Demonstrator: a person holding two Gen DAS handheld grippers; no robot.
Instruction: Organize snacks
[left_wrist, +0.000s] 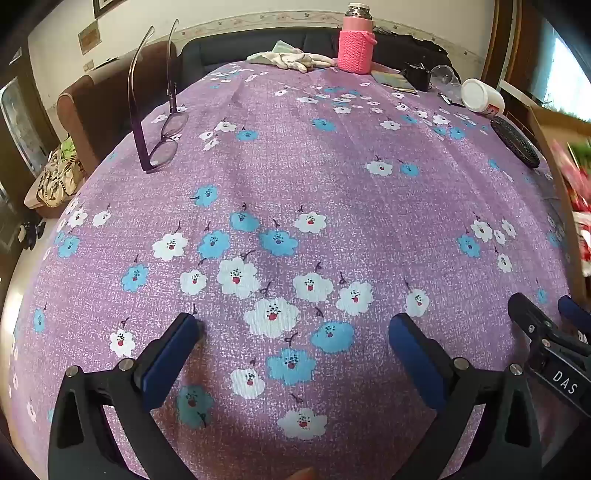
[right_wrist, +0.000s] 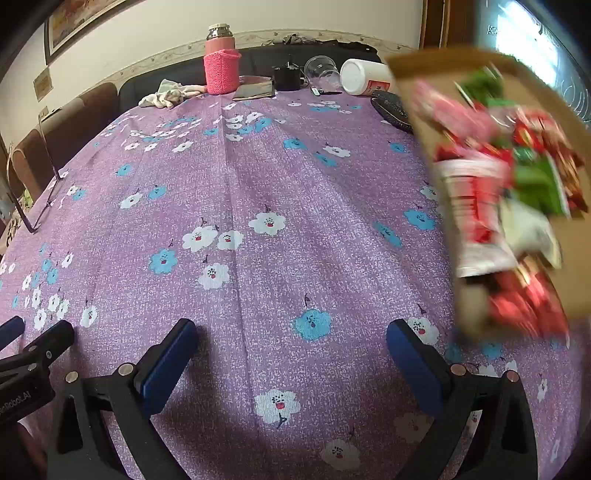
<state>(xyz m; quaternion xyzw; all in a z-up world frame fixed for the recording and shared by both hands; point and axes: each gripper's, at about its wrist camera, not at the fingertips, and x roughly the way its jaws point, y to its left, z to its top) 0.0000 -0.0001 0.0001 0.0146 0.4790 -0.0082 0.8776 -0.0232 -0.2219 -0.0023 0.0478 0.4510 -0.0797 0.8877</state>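
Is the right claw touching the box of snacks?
Apart. In the right wrist view the right claw is open over bare tablecloth, with cloth showing between it and the blurry snack box.

"DAS" on the right claw (left_wrist: 561, 325); partial "Robot.AI" on the left claw (right_wrist: 22, 339).

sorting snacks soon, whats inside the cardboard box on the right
The box holds a blurred jumble of snack packets, red, pink, green and white. Print is unreadable, and whatever lies under the top layer is covered.
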